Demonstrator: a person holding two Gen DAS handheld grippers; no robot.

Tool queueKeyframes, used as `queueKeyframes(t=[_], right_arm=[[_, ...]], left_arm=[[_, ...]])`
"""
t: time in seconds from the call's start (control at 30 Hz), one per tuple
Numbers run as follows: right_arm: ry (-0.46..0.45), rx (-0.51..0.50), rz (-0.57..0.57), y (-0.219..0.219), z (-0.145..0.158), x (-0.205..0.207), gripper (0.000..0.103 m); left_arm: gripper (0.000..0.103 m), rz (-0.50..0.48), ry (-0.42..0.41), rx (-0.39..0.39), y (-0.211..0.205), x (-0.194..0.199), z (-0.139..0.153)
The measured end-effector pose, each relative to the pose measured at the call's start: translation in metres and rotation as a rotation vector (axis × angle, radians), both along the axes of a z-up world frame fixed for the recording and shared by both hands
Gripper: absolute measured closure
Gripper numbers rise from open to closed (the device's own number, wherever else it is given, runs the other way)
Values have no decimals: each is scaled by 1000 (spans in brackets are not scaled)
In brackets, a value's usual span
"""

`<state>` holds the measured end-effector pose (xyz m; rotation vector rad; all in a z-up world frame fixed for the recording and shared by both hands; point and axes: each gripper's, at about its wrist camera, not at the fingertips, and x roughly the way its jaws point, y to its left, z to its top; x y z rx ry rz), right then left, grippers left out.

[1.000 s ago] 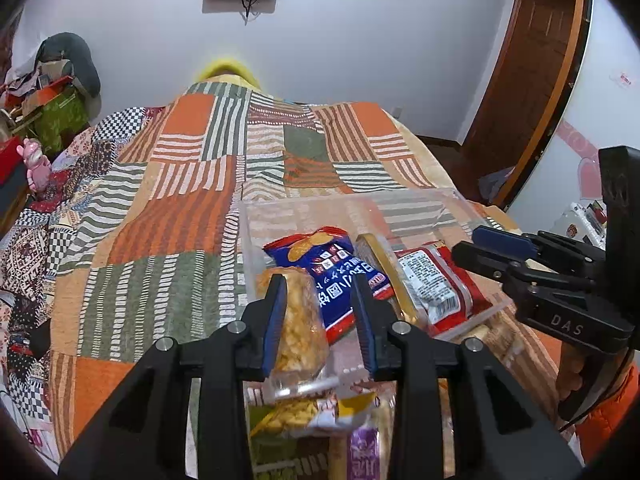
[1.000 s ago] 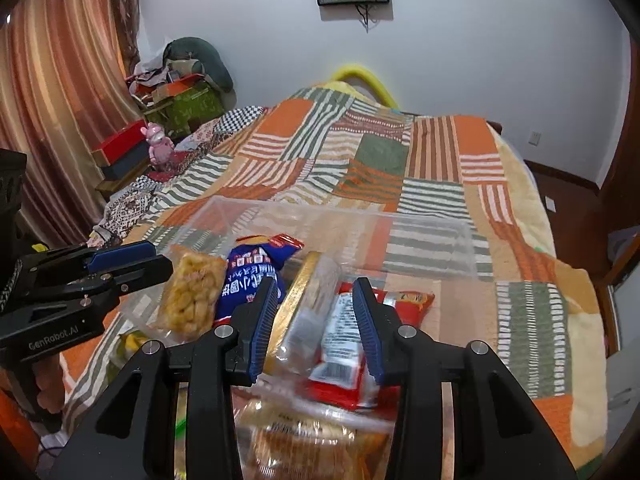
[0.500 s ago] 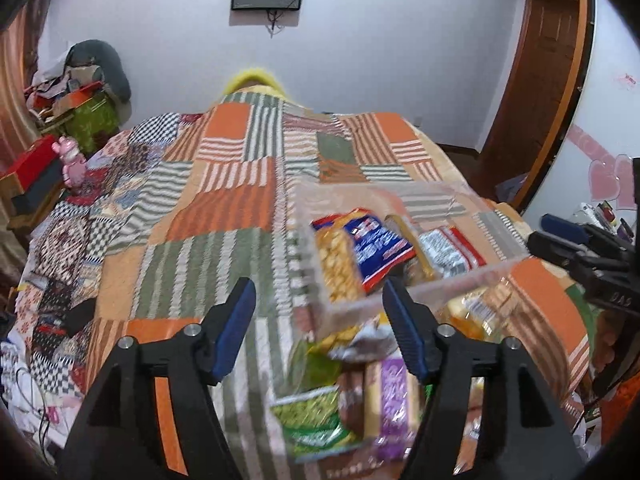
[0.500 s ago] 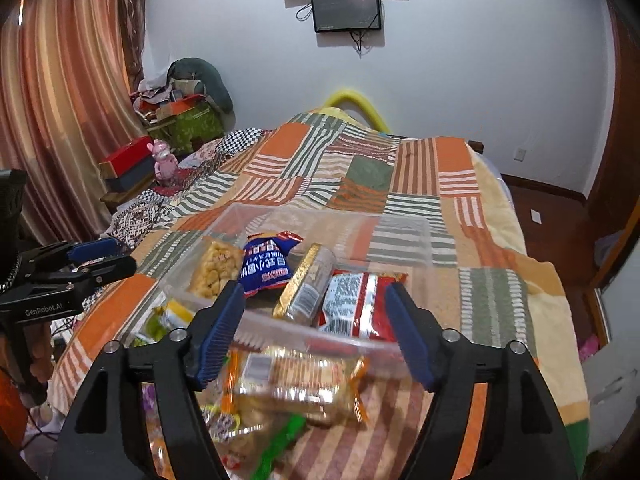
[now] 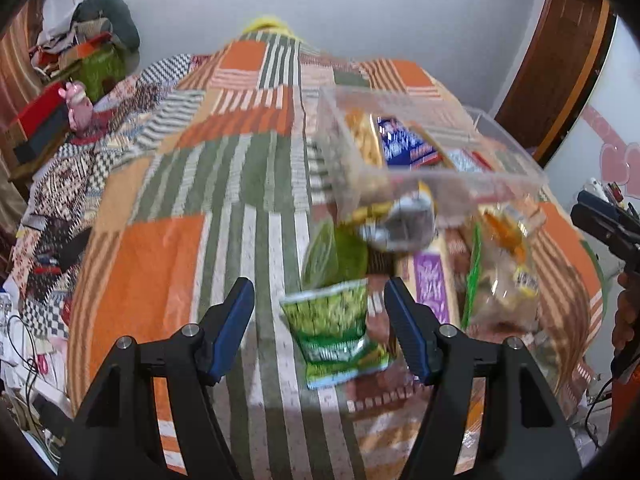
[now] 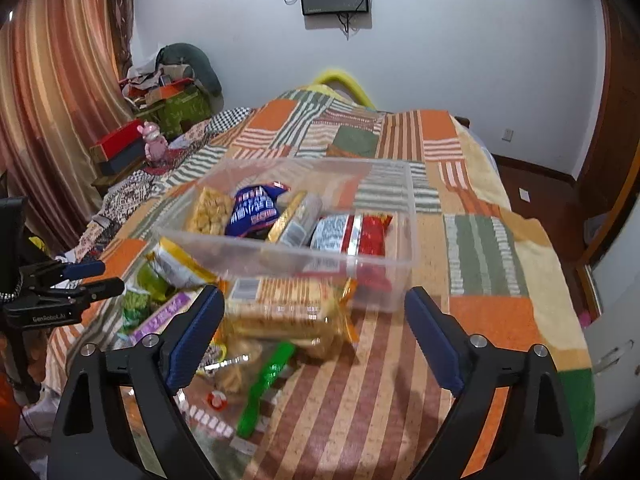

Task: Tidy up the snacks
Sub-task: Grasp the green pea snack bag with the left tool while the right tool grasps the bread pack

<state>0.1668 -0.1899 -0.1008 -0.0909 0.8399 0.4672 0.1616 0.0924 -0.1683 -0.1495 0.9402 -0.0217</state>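
Both tools pulled back from the bin (image 6: 400,276) and spread wide, left tool (image 5: 320,328) and right tool (image 6: 312,340) holding nothing, bin with snacks on quilted bed (image 6: 492,240), loose packets (image 6: 280,312) before it, bare quilt to its right.

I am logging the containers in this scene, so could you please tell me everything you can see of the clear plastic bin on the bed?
The bin is a clear, rectangular plastic tub, open on top with no lid in sight. It sits upright on the striped patchwork quilt. Four snack packs lie side by side inside: a yellow one, a blue one, a gold-edged one and a red-and-silver one. More packets crowd against its near wall outside. Neither gripper touches it.
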Motion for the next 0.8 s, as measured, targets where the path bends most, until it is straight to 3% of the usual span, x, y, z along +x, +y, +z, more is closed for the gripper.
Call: queueKeyframes(t=[0.2, 0.6, 0.7, 0.8], right_arm=[[22, -9, 14, 6, -10, -3, 10], [59, -19, 42, 27, -34, 7, 6], [72, -29, 48, 31, -39, 11, 6], [75, -15, 43, 30, -39, 13, 6]], left_arm=[[36, -10, 50, -18, -4, -1, -25], [37, -2, 62, -14, -3, 8, -50], [41, -3, 56, -24, -3, 8, -50], [54, -10, 58, -45, 0, 8, -49]])
